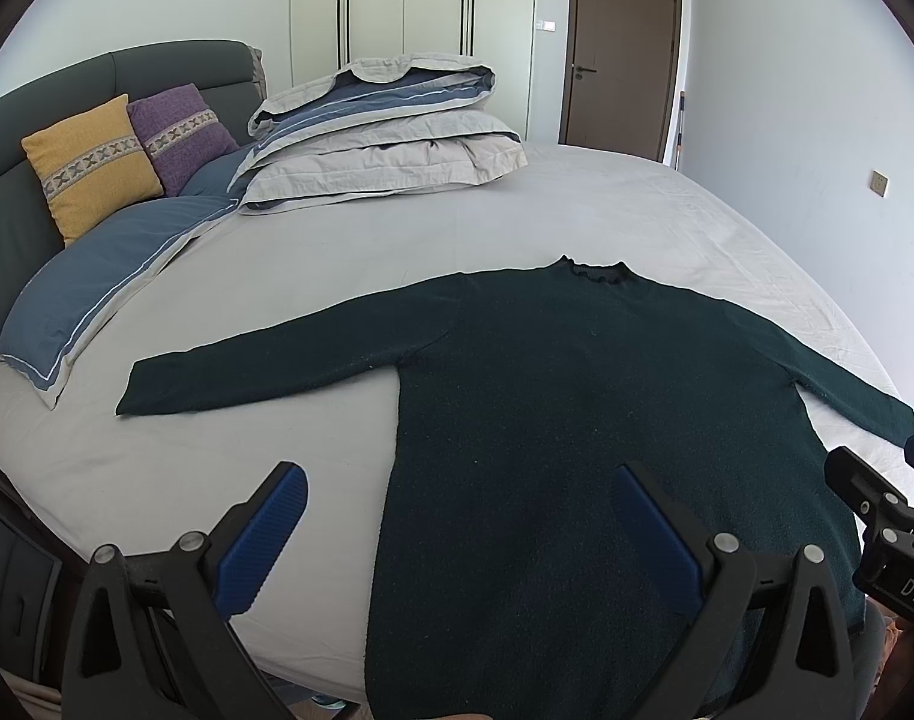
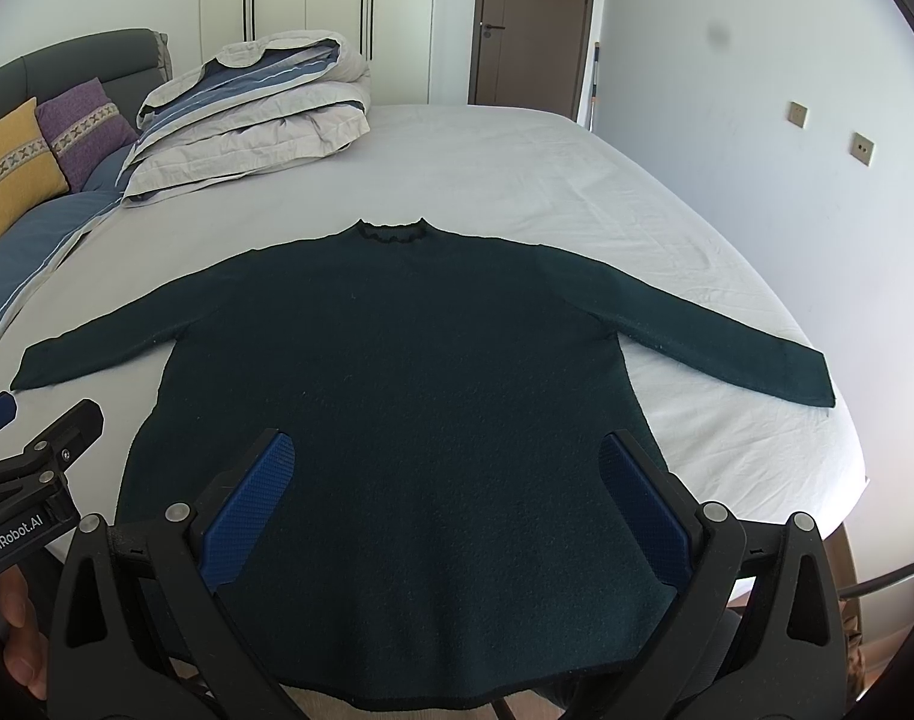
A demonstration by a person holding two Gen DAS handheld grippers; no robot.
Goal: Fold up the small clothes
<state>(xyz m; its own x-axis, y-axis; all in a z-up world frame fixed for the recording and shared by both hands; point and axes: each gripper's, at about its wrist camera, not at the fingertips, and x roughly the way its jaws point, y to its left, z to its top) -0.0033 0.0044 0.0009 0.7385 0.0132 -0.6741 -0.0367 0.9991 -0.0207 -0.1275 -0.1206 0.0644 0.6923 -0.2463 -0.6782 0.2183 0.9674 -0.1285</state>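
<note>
Lying flat on a bed (image 2: 517, 156), sleeves spread, a dark green sweater (image 2: 408, 372) is waiting beneath the left gripper (image 1: 463, 492) and right gripper (image 2: 444, 462), both spread wide apart.

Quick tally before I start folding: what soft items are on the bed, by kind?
Sweaters: 1, the dark green sweater, spread flat.
Throw cushions: 2, the yellow cushion and the purple cushion.
Blue pillows: 1, the blue pillow.
Folded duvets: 1, the folded duvet.
Total: 5
</note>
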